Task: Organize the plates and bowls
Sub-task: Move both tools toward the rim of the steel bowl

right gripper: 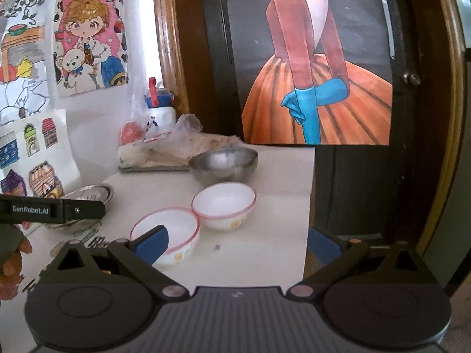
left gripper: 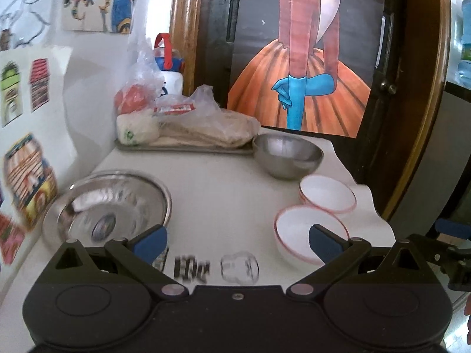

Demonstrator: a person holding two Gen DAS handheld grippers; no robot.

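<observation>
Two white bowls with pink rims stand side by side at the table's right: the near bowl (left gripper: pixel 303 235) (right gripper: pixel 167 232) and the far bowl (left gripper: pixel 326 195) (right gripper: pixel 223 204). Behind them is a small steel bowl (left gripper: pixel 287 154) (right gripper: pixel 223 166). A wide shallow steel bowl (left gripper: pixel 109 206) (right gripper: pixel 88 195) rests at the left near the wall. My left gripper (left gripper: pixel 238 242) is open above the table's front, between the wide steel bowl and the near white bowl. My right gripper (right gripper: pixel 238 244) is open, its left finger over the near white bowl. Neither holds anything.
A tray (left gripper: pixel 182 147) at the back carries plastic bags of food, with a white bottle (left gripper: pixel 170 73) behind. A small clear glass jar (left gripper: pixel 240 267) lies at the front. The white table (right gripper: pixel 265 250) ends at the right beside a dark wooden door (right gripper: pixel 368 191). Drawings cover the left wall.
</observation>
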